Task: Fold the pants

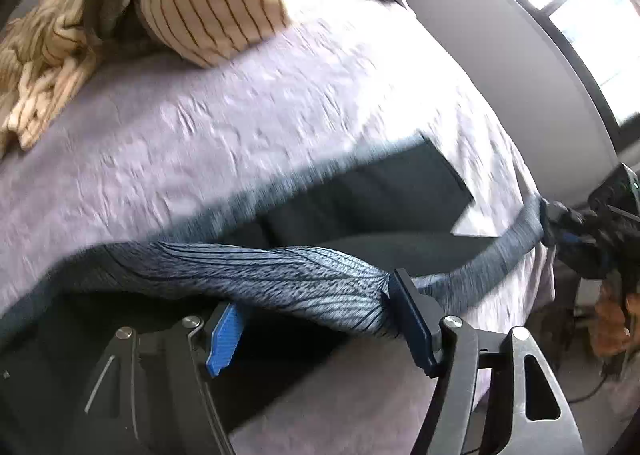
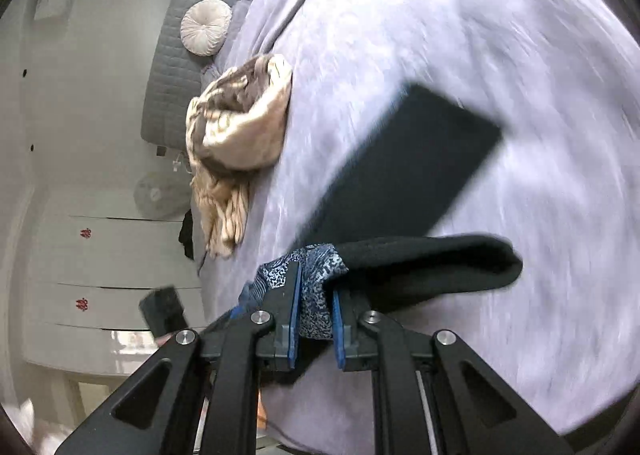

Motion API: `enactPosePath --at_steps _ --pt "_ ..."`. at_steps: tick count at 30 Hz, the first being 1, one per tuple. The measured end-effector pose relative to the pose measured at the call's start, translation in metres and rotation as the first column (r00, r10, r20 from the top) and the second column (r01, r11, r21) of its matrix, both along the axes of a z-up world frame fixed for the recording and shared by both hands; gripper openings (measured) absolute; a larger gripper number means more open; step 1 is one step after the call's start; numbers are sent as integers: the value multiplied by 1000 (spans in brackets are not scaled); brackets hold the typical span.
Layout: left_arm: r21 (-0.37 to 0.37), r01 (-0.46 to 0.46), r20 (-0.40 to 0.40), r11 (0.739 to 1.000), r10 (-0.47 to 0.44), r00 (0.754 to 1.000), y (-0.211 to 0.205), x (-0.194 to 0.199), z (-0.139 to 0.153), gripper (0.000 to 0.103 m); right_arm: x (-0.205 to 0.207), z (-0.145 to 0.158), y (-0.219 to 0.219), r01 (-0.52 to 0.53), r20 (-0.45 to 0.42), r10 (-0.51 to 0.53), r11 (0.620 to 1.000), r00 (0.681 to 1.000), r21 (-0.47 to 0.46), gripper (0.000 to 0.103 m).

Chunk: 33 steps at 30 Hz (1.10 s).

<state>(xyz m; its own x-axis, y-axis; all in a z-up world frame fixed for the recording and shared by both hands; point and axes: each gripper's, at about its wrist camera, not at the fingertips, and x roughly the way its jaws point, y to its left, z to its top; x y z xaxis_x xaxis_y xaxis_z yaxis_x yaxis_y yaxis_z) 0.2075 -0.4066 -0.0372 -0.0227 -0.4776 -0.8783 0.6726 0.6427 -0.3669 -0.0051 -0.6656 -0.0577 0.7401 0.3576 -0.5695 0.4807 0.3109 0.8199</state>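
Stretching between both claws: dark blue-grey knit pants [image 1: 304, 275], lifted over lilac bed cover [image 1: 240, 127]. Left claw [image 1: 320, 329] spread wide around bunched cloth, pads seemingly slack; that end may slip. Right claw [image 2: 316, 319] pinching fabric tight.

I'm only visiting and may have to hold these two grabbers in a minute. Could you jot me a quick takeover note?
Right gripper: shut on the patterned blue waistband of the pants, lifting it off the bed.
Left gripper: jaws apart, with the same stretched waistband lying between them; only the right pad touches it, so count it as open.
Pants: dark, the legs trailing flat across the lilac bedspread.
Striped beige clothes lie heaped further up the bed, not involved.
Done: waistband picked up and stretched out.
Left: every fold, then laying the pants down flat.
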Motion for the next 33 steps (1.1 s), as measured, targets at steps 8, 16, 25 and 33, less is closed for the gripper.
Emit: enactPosePath --at_steps 8,16,25,33 --pt "51 -80 40 995 78 996 5 25 0 70 76 -34 -56 -27 -110 25 1000 994 -12 15" --pt "163 -183 41 969 179 983 36 39 -37 86 101 -49 -71 -39 -183 20 994 983 -100 72" --pt "243 -232 69 942 222 973 93 -11 -54 85 74 -54 20 -210 -68 212 977 975 39 68" --pt "191 -302 -68 934 319 945 152 -28 -63 85 104 -120 129 -288 -69 305 939 950 188 62"
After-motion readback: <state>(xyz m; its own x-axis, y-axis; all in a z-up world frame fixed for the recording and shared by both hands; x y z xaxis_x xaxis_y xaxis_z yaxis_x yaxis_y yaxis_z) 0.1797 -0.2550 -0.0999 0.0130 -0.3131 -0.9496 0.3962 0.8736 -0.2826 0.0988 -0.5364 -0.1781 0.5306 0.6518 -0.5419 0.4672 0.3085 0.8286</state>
